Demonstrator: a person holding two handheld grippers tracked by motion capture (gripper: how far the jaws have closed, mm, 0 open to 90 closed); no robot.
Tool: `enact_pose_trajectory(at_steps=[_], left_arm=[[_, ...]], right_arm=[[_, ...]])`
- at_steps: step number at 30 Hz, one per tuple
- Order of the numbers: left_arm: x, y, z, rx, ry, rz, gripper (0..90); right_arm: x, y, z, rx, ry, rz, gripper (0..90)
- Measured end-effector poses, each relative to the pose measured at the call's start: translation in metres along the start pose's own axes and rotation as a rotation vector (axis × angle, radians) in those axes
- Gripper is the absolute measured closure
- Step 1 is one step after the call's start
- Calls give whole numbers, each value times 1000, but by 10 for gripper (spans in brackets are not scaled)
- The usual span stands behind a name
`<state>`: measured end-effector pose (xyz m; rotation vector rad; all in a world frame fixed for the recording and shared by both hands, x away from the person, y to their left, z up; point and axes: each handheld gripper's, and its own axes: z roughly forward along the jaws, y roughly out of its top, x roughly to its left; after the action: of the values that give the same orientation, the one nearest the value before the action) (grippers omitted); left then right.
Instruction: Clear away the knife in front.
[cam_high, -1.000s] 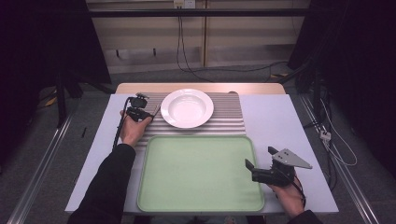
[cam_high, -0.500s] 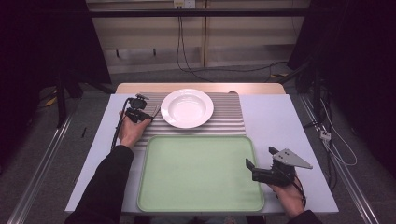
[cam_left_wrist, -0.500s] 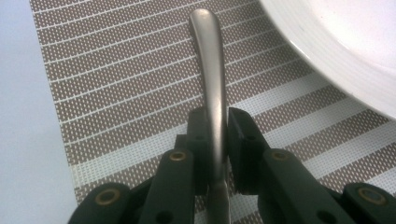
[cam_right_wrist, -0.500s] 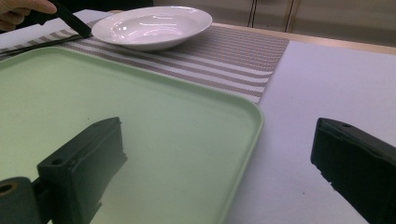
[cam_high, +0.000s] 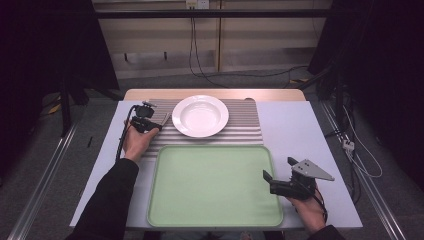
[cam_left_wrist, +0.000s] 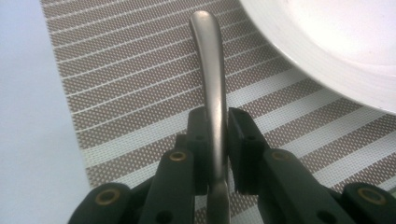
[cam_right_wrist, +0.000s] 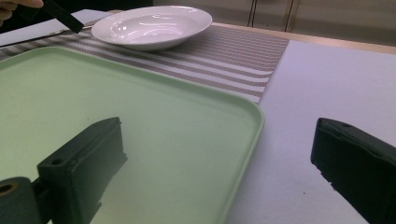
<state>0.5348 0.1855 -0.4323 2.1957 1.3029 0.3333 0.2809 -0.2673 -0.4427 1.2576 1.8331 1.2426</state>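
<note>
- Utensil handle (cam_left_wrist: 211, 88), metal and slim, is clamped in the left claw (cam_left_wrist: 215, 135), jaws narrow and pinching it edge-on; it runs forward from the jaws over the striped mat (cam_left_wrist: 135, 79), the white plate (cam_left_wrist: 336, 42) just to its right.
- Green tray (cam_high: 215, 185) lies nearer the person than this claw; any carry there wants a level wrist and a clean lift first, since a thin handle can pivot in the pads.
- Right claw (cam_right_wrist: 215, 172) waits wide and empty, straddling the tray's right rim on the counter (cam_right_wrist: 327, 84), well apart from the utensil.
</note>
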Motion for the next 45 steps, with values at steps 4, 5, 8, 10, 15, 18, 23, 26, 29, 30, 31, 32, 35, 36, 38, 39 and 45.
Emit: enact_pose_trajectory(at_steps=[4,5,8,10,15,18,23,26,29,30,31,32,35,36,38,39,45], left_arm=[[0,-2,-8,-24,-12,-7,801],[0,-2,-10,-25,-15,-7,801],[-3,-3,-16,-28,-23,4,801],[-7,-4,-19,-32,-17,8,801],[-16,-5,-29,-53,-26,22,801],[-22,-5,-34,-55,-16,48,801],[-29,-7,-42,-70,-27,64,801],[-34,-8,-46,-78,-34,73,801],[-38,-11,-51,-90,-50,75,801],[-39,-11,-52,-95,-51,75,801],[-42,-13,-53,-102,-58,67,801],[-43,-13,-54,-99,-59,78,801],[-48,-16,-57,-103,-68,82,801],[-50,-17,-59,-102,-66,87,801],[-54,-19,-61,-104,-74,93,801],[-57,-19,-62,-106,-67,97,800],[-69,-24,-64,-100,-86,111,800]], right_arm=[[0,0,0,0,0,1,23],[0,0,0,0,0,1,23],[0,0,0,0,0,0,23],[0,0,0,0,0,1,23],[0,0,0,0,0,1,23],[0,0,0,0,0,0,23],[1,0,0,0,-1,-1,23],[1,0,0,0,-3,-2,23],[1,0,-1,0,-4,-2,23],[1,0,-1,-1,-4,-1,23],[1,0,-1,-1,-4,-1,23],[1,0,-1,0,-5,-2,23],[1,0,-1,0,-3,-2,23],[1,0,-1,0,-3,-2,23],[1,0,-1,0,-3,-2,23],[1,0,-1,0,-2,-2,23],[2,0,-1,0,-2,0,23]])
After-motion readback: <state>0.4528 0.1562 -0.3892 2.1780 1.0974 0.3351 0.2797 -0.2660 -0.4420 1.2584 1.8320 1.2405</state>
